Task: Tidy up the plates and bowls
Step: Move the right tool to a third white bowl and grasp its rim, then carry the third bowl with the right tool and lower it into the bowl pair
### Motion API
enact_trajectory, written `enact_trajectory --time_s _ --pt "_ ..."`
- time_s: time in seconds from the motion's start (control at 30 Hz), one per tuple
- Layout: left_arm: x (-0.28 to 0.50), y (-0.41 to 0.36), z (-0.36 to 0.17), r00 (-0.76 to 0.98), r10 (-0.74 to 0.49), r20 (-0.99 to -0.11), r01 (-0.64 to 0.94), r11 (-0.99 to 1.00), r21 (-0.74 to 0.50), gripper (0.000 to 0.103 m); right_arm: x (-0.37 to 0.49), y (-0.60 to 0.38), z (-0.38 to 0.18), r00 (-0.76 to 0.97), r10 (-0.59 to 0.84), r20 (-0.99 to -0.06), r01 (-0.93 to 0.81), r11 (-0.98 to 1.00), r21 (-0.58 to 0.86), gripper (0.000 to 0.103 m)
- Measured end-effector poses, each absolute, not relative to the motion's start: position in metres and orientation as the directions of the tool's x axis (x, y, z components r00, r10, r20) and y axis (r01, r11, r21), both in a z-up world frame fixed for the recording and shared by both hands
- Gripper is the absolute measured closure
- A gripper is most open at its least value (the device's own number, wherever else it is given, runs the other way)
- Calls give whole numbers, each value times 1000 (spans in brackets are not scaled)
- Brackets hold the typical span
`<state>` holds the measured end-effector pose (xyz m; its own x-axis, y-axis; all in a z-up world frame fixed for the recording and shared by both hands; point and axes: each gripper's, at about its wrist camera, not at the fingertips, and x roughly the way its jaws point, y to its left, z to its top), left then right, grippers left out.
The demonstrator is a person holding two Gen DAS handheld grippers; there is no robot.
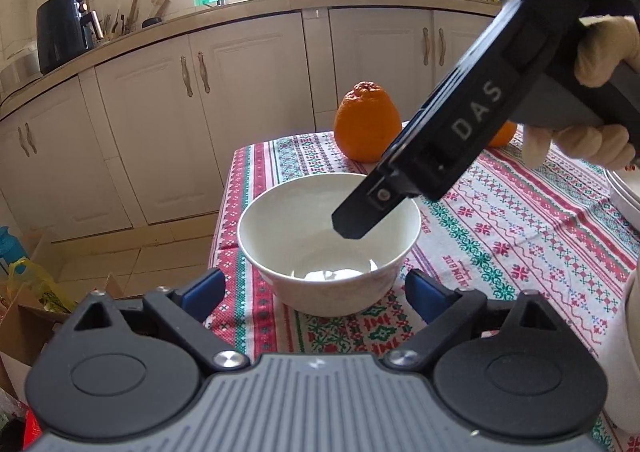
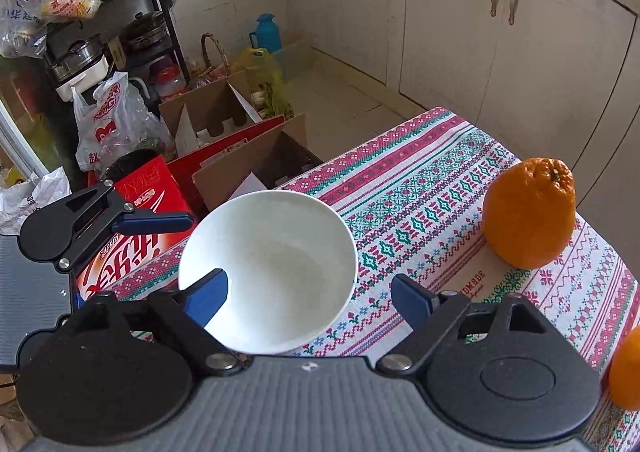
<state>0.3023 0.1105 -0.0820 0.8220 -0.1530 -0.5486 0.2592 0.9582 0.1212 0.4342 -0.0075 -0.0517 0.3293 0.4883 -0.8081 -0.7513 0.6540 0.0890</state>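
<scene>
The white bowl [image 1: 329,240] sits upright near the corner of the worktop [image 1: 520,252], on its patterned cloth. The left gripper [image 1: 314,294] hangs just before it, jaws spread wide and holding nothing. The right gripper [image 2: 308,298] hovers over the bowl, also wide open and empty, with 1 blue pad [image 2: 208,298] over the rim. Beyond the bowl stands 1 orange [image 1: 367,124]; another orange [image 2: 626,370] lies at the worktop's edge.
</scene>
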Motion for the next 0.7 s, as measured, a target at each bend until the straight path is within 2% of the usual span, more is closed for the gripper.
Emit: enact_trajectory --time_s 0.33,0.7 --pt "311 103 -84 823 -166 -543 271 955 118 15 441 -1 -61 282 532 -799 -769 623 144 30" --pt "309 104 -83 821 -170 -545 273 955 113 15 441 -3 -61 281 547 -789 -759 629 166 31"
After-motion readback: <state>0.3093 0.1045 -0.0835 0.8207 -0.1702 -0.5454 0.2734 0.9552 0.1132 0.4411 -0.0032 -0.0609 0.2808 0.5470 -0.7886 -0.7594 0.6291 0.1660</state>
